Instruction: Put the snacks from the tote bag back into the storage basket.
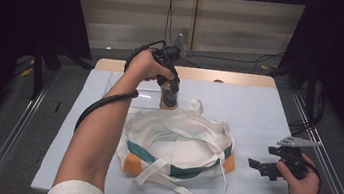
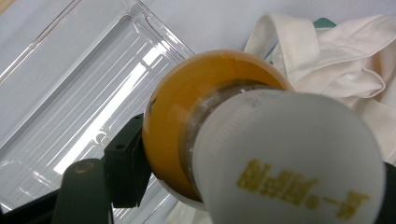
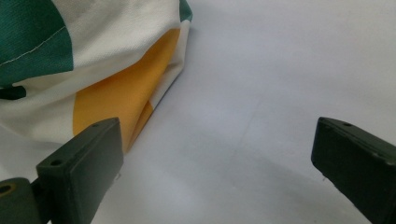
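Note:
My left gripper (image 1: 169, 91) points down at the far side of the table, shut on an amber bottle (image 1: 169, 102) with a white cap. In the left gripper view the cap (image 2: 289, 163) with gold lettering faces the camera, the amber body (image 2: 173, 116) lies behind it, and one black pad (image 2: 123, 170) presses its side. The bottle hangs over the far edge of a white cloth bag (image 1: 179, 143) with green and orange patches. My right gripper (image 1: 254, 165) rests low at the right, open and holding nothing; its jaws (image 3: 219, 154) stand wide beside the bag's orange corner (image 3: 121, 98).
A clear plastic tray (image 2: 70, 93) lies on the table left of the bottle, faint in the high view (image 1: 128, 91). The bag's long straps (image 1: 197, 193) trail toward the front edge. The white table cover (image 1: 268, 115) is bare to the right of the bag.

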Demonstrator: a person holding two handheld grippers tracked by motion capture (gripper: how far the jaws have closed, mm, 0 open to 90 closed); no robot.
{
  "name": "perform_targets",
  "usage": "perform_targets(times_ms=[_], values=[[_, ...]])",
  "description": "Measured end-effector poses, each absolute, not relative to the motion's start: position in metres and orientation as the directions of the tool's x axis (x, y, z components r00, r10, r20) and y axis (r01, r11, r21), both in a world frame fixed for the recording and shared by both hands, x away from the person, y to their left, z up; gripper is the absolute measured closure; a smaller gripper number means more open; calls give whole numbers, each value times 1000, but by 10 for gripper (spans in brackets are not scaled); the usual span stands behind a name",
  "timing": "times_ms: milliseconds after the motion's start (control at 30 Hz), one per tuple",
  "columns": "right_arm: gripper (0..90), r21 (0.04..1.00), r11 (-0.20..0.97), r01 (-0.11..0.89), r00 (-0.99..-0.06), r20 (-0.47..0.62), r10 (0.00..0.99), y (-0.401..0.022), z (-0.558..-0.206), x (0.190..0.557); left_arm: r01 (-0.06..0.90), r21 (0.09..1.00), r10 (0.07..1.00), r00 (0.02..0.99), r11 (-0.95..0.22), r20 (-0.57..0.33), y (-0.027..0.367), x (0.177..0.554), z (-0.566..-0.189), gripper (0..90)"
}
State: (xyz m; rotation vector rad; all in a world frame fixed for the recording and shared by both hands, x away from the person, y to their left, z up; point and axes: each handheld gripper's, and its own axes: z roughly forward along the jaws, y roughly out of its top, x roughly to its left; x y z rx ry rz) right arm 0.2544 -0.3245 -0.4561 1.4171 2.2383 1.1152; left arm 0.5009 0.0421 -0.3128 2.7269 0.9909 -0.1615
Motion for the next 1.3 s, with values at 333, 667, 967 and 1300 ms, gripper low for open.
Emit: perform_targets(times_ms=[333,667,967,1300], values=[[21,721,231,654,-489,169,856,-324,-456,254,642,172,617,766,-747,-179,42,501,-321,301],[21,722,234,651,-491,166,855,-324,-457,254,647,166,623,762,-744,-175,42,500,-326,300],[21,720,234,654,-491,168,855,-322,-457,254,650,161,628,759,-742,-170,41,498,-331,300],[21,720,237,653,-492,165,855,-323,-457,254,652,156,630,758,-742,-173,41,499,-337,300]])
